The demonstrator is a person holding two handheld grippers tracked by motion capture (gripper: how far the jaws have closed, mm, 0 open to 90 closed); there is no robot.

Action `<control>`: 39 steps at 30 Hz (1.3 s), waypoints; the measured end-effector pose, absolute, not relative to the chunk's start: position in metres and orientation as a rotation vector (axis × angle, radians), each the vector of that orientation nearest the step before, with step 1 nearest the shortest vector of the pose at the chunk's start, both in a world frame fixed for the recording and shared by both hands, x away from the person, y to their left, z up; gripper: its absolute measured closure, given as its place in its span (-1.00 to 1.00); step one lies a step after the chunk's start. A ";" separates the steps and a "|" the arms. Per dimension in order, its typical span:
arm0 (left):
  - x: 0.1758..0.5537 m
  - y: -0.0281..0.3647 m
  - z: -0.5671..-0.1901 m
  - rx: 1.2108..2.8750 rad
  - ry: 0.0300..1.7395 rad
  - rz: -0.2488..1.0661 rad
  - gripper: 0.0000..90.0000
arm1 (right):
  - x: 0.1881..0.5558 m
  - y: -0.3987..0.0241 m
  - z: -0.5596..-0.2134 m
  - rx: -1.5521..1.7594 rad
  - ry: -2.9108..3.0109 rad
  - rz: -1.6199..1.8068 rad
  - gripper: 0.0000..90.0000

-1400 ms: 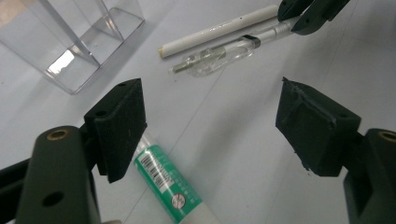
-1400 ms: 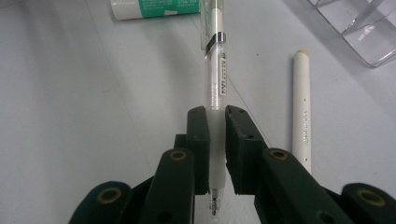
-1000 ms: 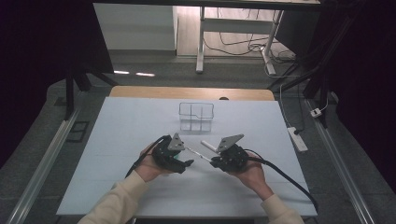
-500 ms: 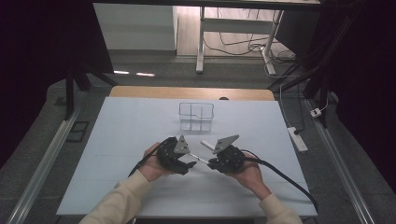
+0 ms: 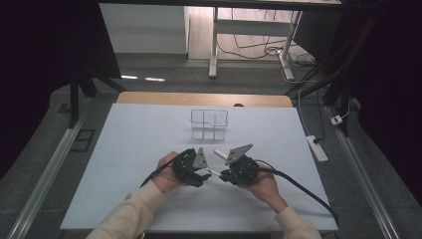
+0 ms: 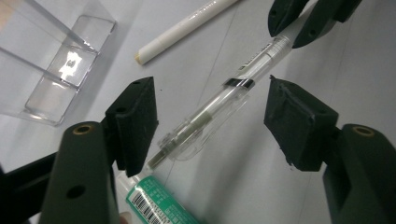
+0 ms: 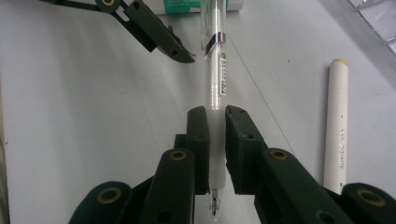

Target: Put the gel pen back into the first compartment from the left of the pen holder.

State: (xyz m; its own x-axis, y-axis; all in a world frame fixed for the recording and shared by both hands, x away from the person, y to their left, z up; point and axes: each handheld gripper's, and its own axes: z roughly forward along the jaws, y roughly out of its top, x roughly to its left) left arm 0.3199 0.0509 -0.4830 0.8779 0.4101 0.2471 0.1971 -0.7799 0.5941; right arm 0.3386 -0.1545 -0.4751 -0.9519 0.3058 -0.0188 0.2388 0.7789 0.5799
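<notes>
A clear pen with a metal clip is held level just above the white table, with my right gripper shut on its soft grip near the tip. The pen's clip end lies between the jaws of my left gripper, which have just been closing and stand apart from the barrel on both sides. In the high view the left gripper and right gripper face each other tip to tip near the table's front middle. A green-labelled tube lies under the left gripper.
A white pen lies on the table just beyond the grippers, beside the clear pen. A clear acrylic organizer with compartments stands further back at the middle. A power strip lies off the table's right edge.
My left gripper has shifted slightly right toward the right gripper, so the pen's clip end now sits between its jaws. The right gripper has kept still with the pen.
</notes>
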 end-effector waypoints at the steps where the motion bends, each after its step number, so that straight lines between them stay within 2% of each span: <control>1: 0.320 0.050 -0.483 2.478 0.426 0.495 -0.18 | 0.339 -0.154 -0.475 0.437 2.858 0.910 0.76; 5: 0.318 0.046 -0.486 2.503 0.394 0.511 -0.09 | 0.339 -0.155 -0.473 0.436 2.859 0.916 0.77; 13: 0.315 0.041 -0.487 2.552 0.307 0.572 0.25 | 0.338 -0.155 -0.472 0.443 2.871 0.953 0.76; 21: 0.312 0.041 -0.486 2.583 0.226 0.572 0.57 | 0.337 -0.158 -0.466 0.451 2.831 1.037 0.72; 28: 0.309 0.041 -0.485 2.547 0.210 0.544 0.72 | 0.337 -0.161 -0.462 0.486 2.724 1.103 0.53; 39: 0.319 0.056 -0.482 2.487 0.319 0.514 0.74 | 0.338 -0.176 -0.450 0.585 2.542 1.235 0.10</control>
